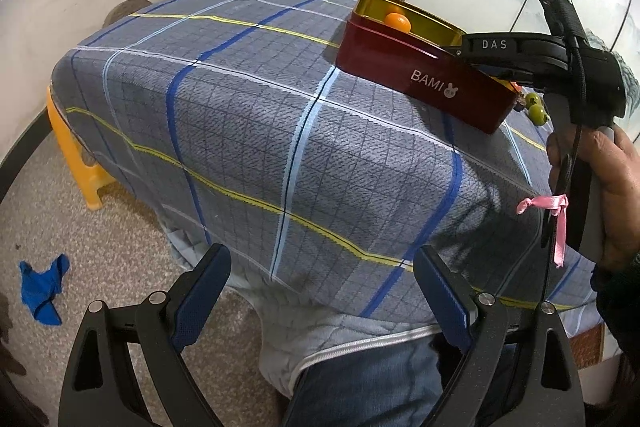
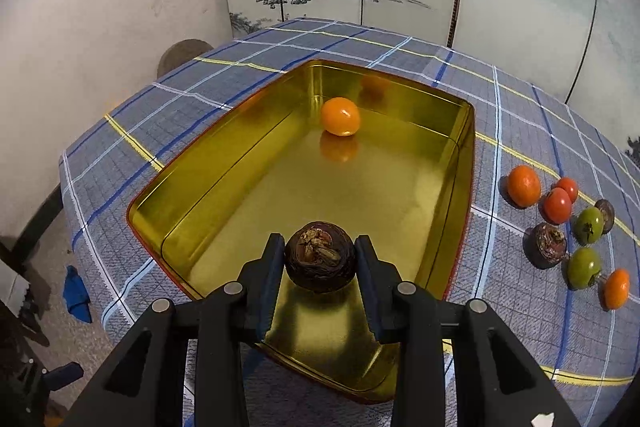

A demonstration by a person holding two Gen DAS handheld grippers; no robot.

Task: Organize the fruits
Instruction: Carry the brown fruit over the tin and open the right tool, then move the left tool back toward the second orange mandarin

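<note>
So far only one fruit lies in the gold-lined tin (image 2: 240, 163): a small orange (image 2: 340, 117) resting near its far wall. The right gripper (image 2: 320, 259) is clamped on a dark brown, wrinkled fruit (image 2: 320, 255) and holds it over the near end of the tin, above the floor and not yet set down. I judge this to be the second delivery, with the release still to come. Most of the work remains: on the checked cloth (image 2: 168, 115) to the right of the tin sit two more orange fruits, two small red ones (image 2: 557, 205), two green ones (image 2: 584, 267) and two more dark brown ones (image 2: 551, 245), all close together. The left gripper (image 1: 320, 291) hangs empty with its jaws spread wide near the table edge, well apart from the tin.
</note>
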